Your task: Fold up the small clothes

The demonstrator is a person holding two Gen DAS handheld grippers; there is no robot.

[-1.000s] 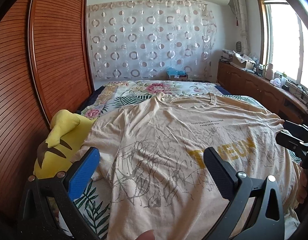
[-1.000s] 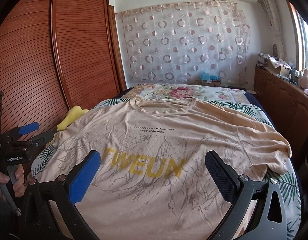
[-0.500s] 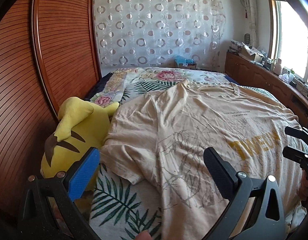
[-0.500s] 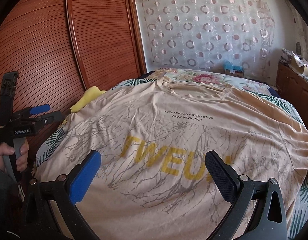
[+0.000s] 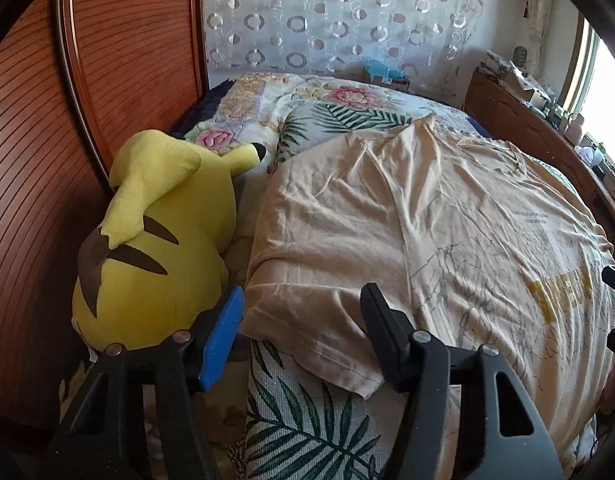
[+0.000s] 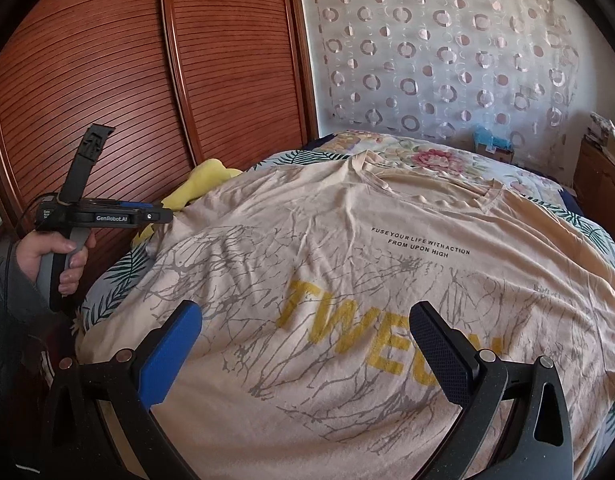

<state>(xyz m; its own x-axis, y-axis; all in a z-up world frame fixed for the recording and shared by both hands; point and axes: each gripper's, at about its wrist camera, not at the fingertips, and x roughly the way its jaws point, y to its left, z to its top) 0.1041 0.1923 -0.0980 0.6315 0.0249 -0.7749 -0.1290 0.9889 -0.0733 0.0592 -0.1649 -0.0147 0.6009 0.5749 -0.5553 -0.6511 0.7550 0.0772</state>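
— Item one, left gripper (image 5: 303,332)?
— Fingers spread, holding nothing, poised around the near-left sleeve (image 5: 307,320) of the beige T-shirt (image 6: 367,280); contact unclear. Yellow plush (image 5: 155,240) just left.

— Item two, right gripper (image 6: 307,356)?
— Fingers wide apart, empty, above the shirt's "TWEUN" print (image 6: 347,332).

— The shirt?
— Flat, front up, on the floral bedspread (image 5: 307,432).

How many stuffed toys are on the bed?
1: a yellow plush toy lying at the bed's left edge by the wardrobe, beside the T-shirt sleeve. Others could be hidden.
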